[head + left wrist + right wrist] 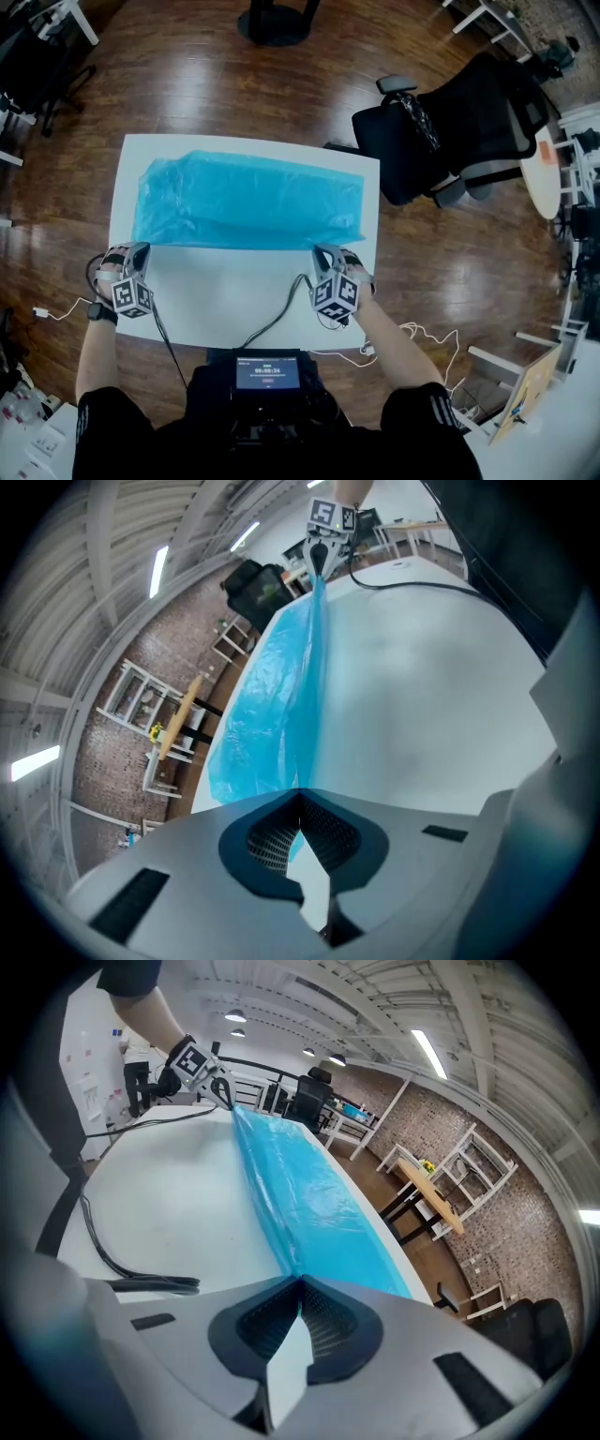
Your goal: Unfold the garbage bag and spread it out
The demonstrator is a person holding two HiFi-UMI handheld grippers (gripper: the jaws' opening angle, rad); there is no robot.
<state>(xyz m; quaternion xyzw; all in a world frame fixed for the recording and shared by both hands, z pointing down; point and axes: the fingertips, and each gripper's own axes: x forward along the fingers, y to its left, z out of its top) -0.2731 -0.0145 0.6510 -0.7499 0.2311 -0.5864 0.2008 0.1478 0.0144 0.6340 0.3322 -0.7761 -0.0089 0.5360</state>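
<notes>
Pinching the garbage bag by its near corners: my left claw and right claw are both clamped on film. It lies spread over the far half of the table. Risk: the thin film slips out under tension; the right bite looks shallow, I think.

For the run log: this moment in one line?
left tongs: shut on garbage bag | right tongs: same | lies stretched on table

The garbage bag is clamped at lower centre by the right gripper and stretched across the white table to the left gripper at upper left.
</notes>
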